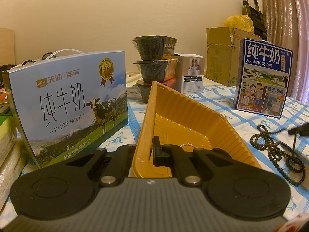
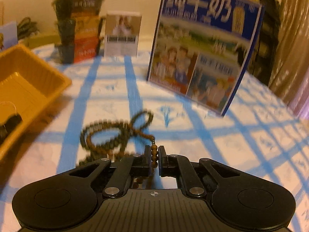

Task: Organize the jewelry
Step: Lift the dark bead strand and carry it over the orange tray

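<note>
Gripping the tray left, right tool pinches beads.

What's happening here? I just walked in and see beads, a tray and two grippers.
A person is sorting jewelry with two handheld grippers. The left gripper is shut on the near wall of the yellow tray, which holds a thin silver chain. The right gripper is shut on one end of the bead strand; the rest of it lies coiled on the blue-checked cloth, right of the tray. The beads are not yet in the tray.
</note>
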The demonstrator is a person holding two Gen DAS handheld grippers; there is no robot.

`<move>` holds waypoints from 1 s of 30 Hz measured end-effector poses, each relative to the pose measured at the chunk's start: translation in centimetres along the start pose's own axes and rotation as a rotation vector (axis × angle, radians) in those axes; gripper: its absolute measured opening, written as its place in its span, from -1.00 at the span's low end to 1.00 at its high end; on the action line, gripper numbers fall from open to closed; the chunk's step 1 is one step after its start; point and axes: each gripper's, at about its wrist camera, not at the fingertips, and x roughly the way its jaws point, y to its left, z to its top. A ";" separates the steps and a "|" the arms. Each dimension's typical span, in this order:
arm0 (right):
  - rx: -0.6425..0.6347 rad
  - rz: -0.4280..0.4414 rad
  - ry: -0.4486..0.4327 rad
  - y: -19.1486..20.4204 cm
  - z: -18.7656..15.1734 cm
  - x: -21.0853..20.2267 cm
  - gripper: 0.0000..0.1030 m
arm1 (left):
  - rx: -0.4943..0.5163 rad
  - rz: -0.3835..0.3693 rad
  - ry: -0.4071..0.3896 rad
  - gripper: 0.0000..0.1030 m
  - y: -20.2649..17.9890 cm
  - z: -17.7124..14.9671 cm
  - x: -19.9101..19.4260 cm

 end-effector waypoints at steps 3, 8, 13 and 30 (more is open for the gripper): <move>-0.009 0.008 -0.061 -0.4 1.8 -1.9 -0.88 | 0.000 -0.004 -0.002 -0.91 0.0 0.0 0.0; -0.018 0.039 -0.147 -1.0 5.3 -5.3 -0.88 | 0.001 -0.003 -0.003 -0.91 0.0 0.0 0.0; -0.036 0.068 -0.207 -1.1 8.2 -8.4 -0.88 | -0.001 -0.002 0.001 -0.91 0.1 0.0 0.1; -0.023 0.214 -0.299 0.2 13.9 -15.3 -0.88 | -0.008 -0.009 -0.009 -0.91 0.1 0.1 0.0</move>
